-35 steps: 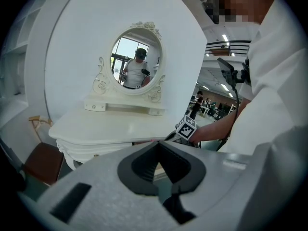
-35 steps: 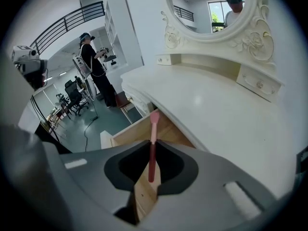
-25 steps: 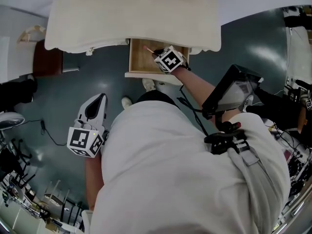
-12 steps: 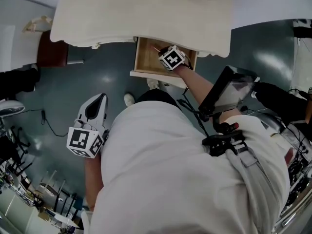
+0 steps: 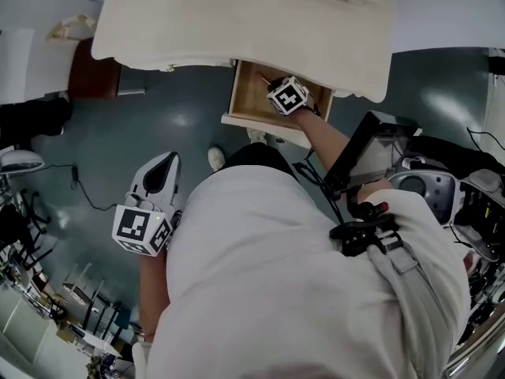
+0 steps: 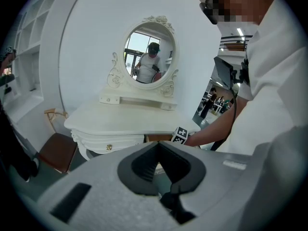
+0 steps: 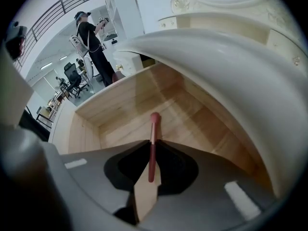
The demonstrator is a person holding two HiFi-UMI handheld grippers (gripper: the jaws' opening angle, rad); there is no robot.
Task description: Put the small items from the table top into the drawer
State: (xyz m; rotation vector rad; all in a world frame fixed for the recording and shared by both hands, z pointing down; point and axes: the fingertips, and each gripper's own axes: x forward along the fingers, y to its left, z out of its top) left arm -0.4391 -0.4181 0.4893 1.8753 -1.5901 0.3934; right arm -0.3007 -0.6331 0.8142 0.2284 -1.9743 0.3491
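Close by the person's left side, the left tool [image 5: 162, 160] hung above the grey floor [image 5: 118, 133], well short of the counter [image 5: 237, 22]. Its jaws were drawn together, nothing between them.

Farther out, the right arm reached under the counter's front edge. The right tool [image 7: 153, 142] pointed steeply down into the open drawer [image 7: 120, 114], jaws narrow and clamped on a slim red stick [image 7: 154, 128]. The stick's rounded pink end stuck out past the jaw tips, over the bare wooden drawer bottom. Contact with the wood: could not tell. No other item was seen in the visible part of the drawer.

Beyond that, an oval mirror [image 6: 149, 57] stood at the back of the cream counter. A brown-seated chair [image 6: 57, 150] stood at the counter's left.
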